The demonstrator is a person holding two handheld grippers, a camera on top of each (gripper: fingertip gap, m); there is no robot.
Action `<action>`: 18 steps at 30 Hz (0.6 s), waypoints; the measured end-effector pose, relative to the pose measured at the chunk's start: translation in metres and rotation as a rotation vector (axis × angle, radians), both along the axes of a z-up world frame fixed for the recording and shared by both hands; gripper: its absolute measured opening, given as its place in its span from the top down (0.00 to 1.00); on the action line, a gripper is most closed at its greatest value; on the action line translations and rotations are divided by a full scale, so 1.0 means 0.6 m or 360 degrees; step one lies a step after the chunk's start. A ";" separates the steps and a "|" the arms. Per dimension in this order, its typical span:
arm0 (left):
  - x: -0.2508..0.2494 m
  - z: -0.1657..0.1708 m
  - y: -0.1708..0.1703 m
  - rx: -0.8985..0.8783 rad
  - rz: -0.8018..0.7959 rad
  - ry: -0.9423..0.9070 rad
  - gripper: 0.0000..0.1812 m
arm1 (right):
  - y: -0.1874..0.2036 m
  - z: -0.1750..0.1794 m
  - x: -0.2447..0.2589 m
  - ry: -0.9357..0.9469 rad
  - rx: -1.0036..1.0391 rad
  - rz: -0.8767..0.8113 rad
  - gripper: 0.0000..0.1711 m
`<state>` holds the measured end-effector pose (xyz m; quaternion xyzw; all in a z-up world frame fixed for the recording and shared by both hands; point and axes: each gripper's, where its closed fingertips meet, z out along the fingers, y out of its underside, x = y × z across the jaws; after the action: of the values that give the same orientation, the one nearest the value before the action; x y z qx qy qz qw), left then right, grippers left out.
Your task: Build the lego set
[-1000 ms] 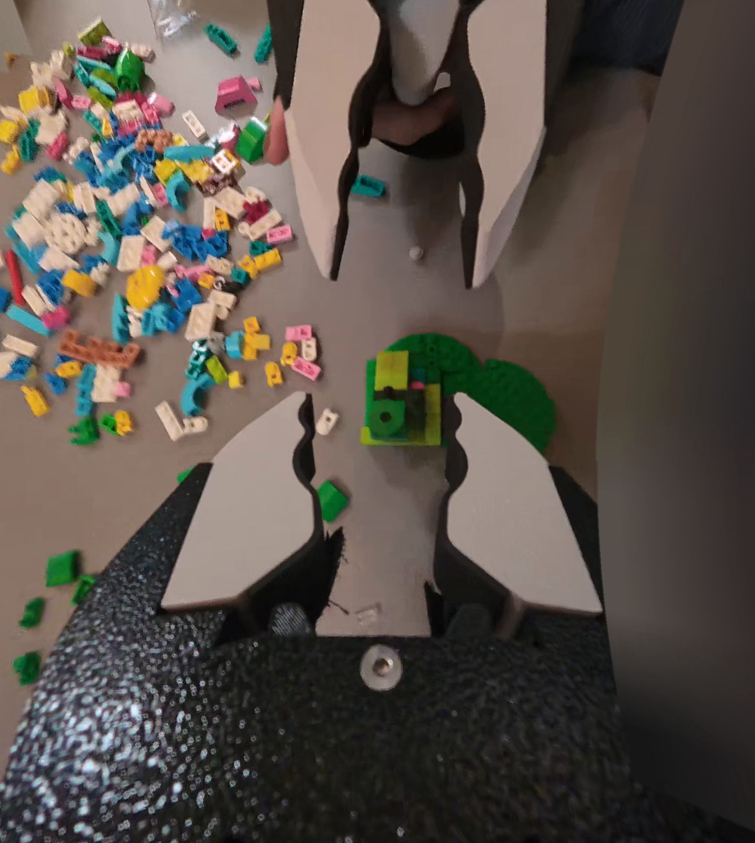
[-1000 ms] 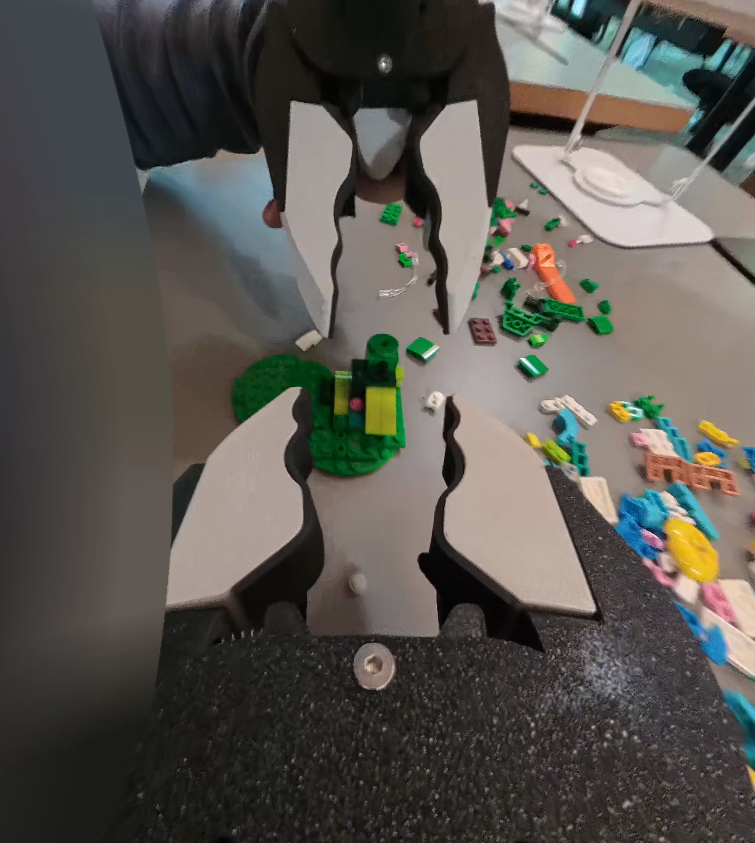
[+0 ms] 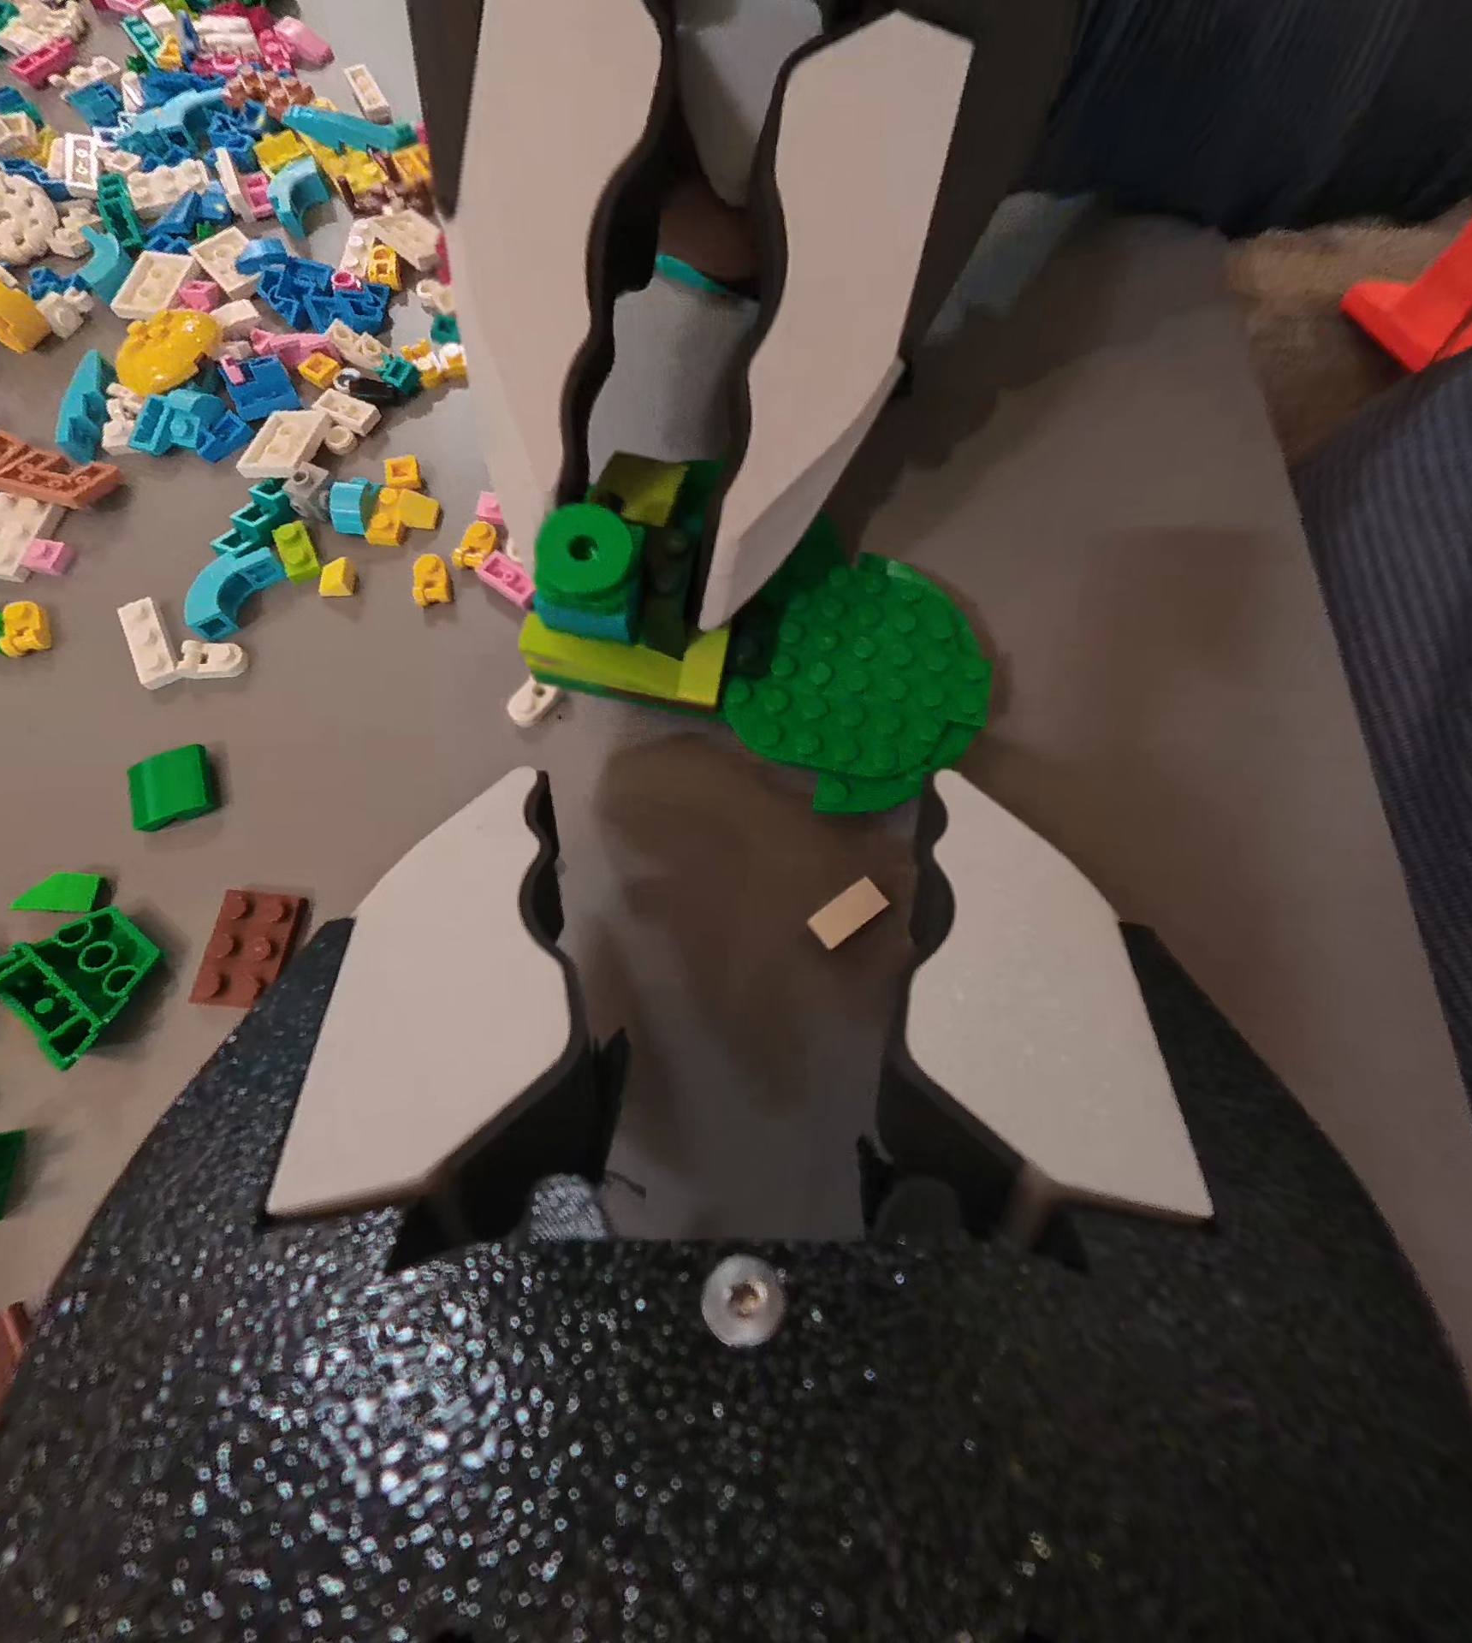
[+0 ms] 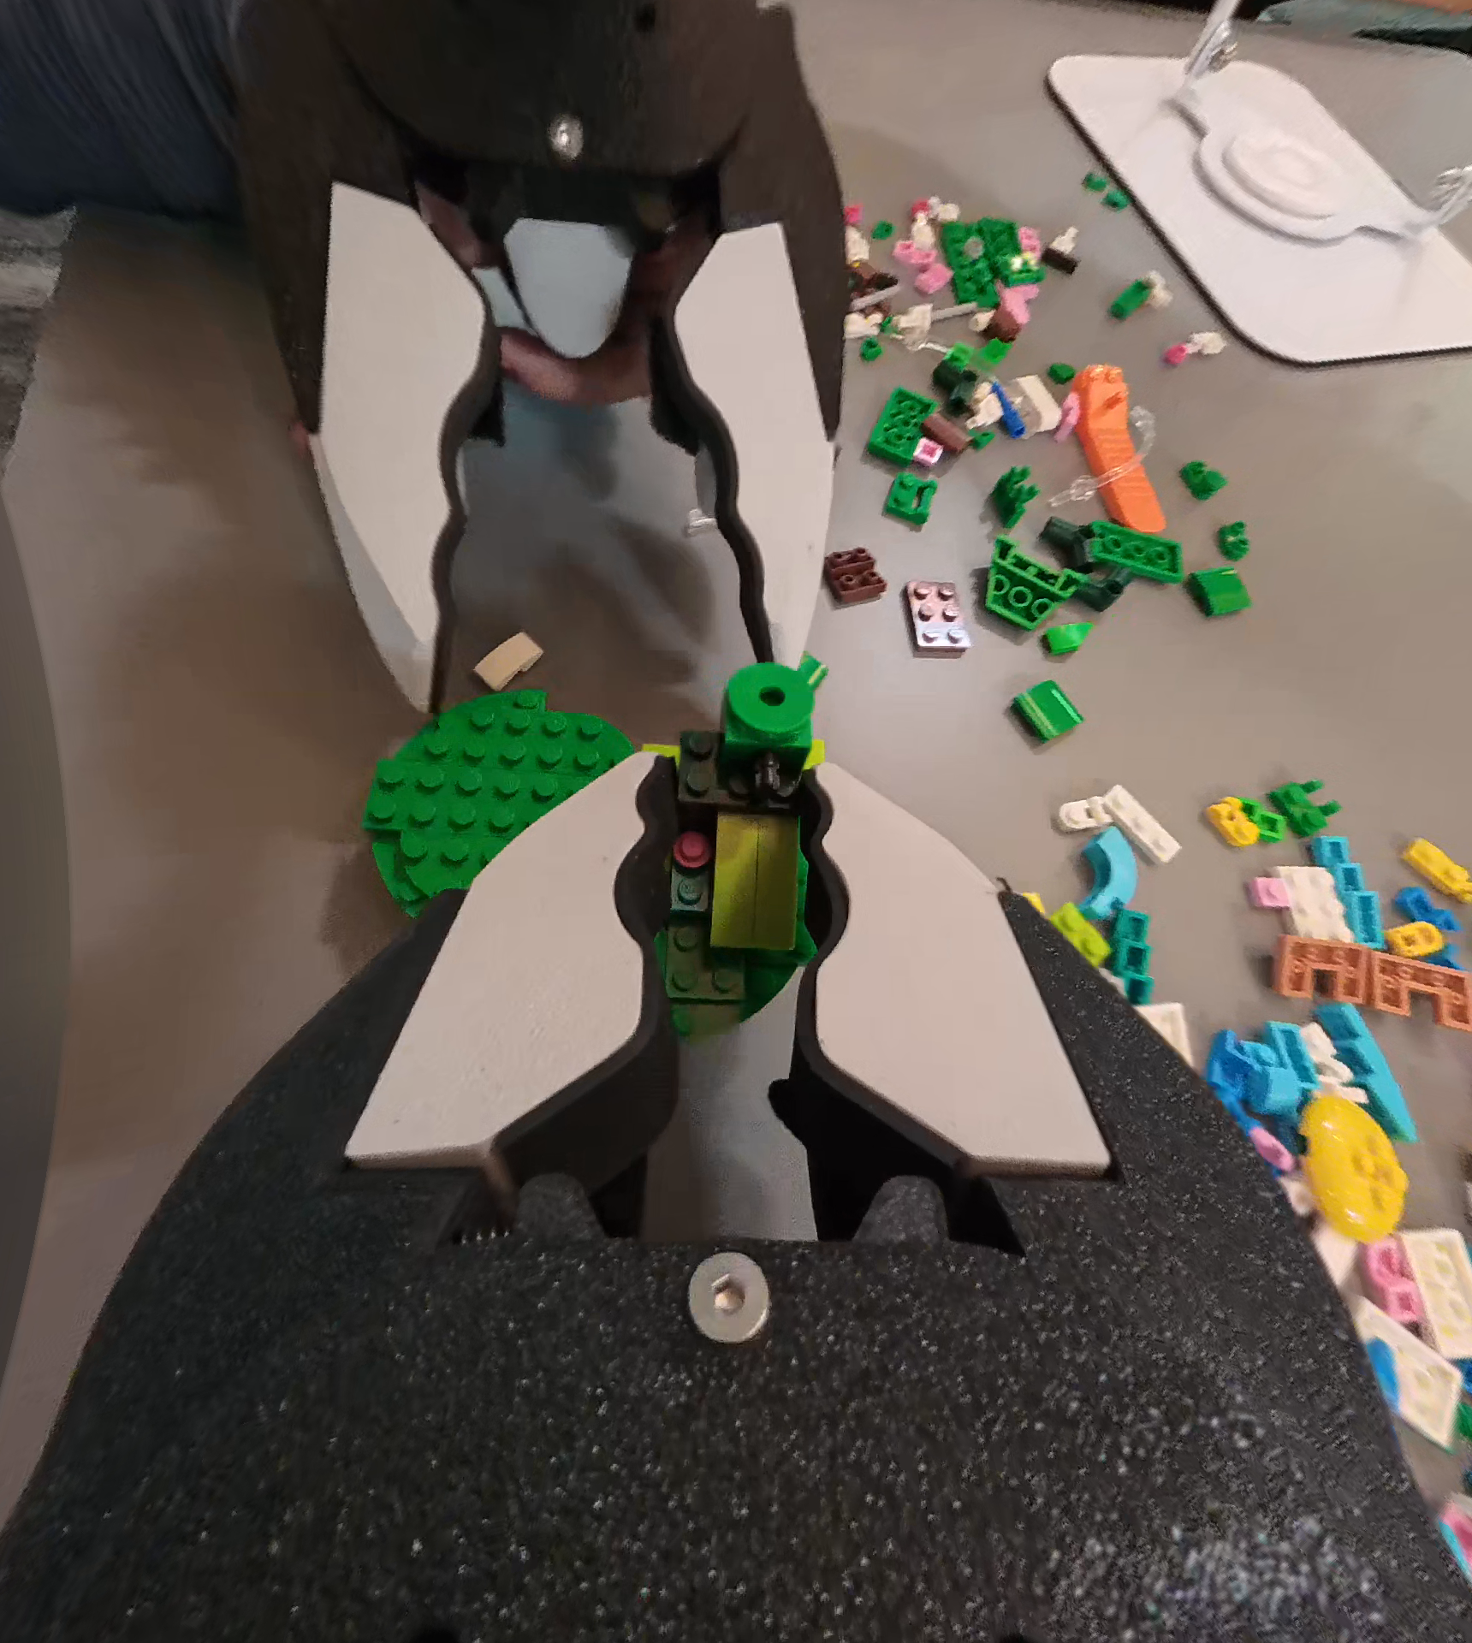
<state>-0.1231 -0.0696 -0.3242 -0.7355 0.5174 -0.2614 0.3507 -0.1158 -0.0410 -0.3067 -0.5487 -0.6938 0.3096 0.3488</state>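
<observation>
While the right tool [image 4: 737, 791] sits narrowed around the small green lego build [image 4: 737, 880], fingers on either side of its stacked bricks, I can't tell for sure that the pads actually touch it. Build sits between that tool's fingers, resting on the grey tabletop [image 4: 181, 622], with a green round stud piece [image 4: 770, 704] sticking out just past the fingertips. Round green baseplate [image 4: 483, 782] lies flat to the left of the right tool, joined at the build's base.

Left tool [image 3: 737, 782] is wide and holds nothing; the baseplate [image 3: 866, 676] is just ahead of its fingertips, slightly right. Tan tile [image 3: 848, 911] lies on the tabletop between the left tool's fingers, nearer the right finger. Brown plate [image 3: 250, 947] and a green slope brick [image 3: 66, 982] are to its left.

Big loose pile of mixed coloured bricks [image 3: 163, 293] is ahead-left of the left tool. From the right tool it's off to the right. Orange brick separator [image 4: 1115, 453] ahead-right of the right tool.
</observation>
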 end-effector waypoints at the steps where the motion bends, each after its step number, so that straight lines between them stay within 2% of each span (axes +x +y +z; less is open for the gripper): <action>1: 0.001 0.004 0.001 0.0009 0.0005 -0.0029 0.56 | 0.005 0.005 0.002 0.0007 -0.0010 -0.0020 0.85; 3: 0.000 0.018 0.008 0.0153 0.0014 -0.0050 0.55 | 0.019 0.014 0.004 0.0018 -0.0025 -0.0071 0.85; 5: -0.004 0.031 0.016 0.0411 0.0014 0.0002 0.54 | 0.033 0.024 0.004 0.0029 -0.0039 -0.0132 0.85; 11: -0.006 0.066 0.037 0.1483 0.0005 0.0410 0.57 | 0.052 0.052 -0.012 0.0068 -0.0143 -0.0220 0.85; 14: 0.011 0.072 0.027 0.1765 -0.0065 0.0498 0.63 | 0.049 0.060 -0.026 0.0067 -0.0181 -0.0205 0.85; 18: 0.025 0.073 0.016 0.1991 -0.0167 0.0538 0.72 | 0.029 0.070 -0.044 0.0075 -0.0209 -0.0074 0.85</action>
<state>-0.1082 -0.0603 -0.2804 -0.3972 0.6553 0.1918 0.6132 -0.1421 -0.0238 -0.2649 -0.5791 -0.6506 0.3591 0.3353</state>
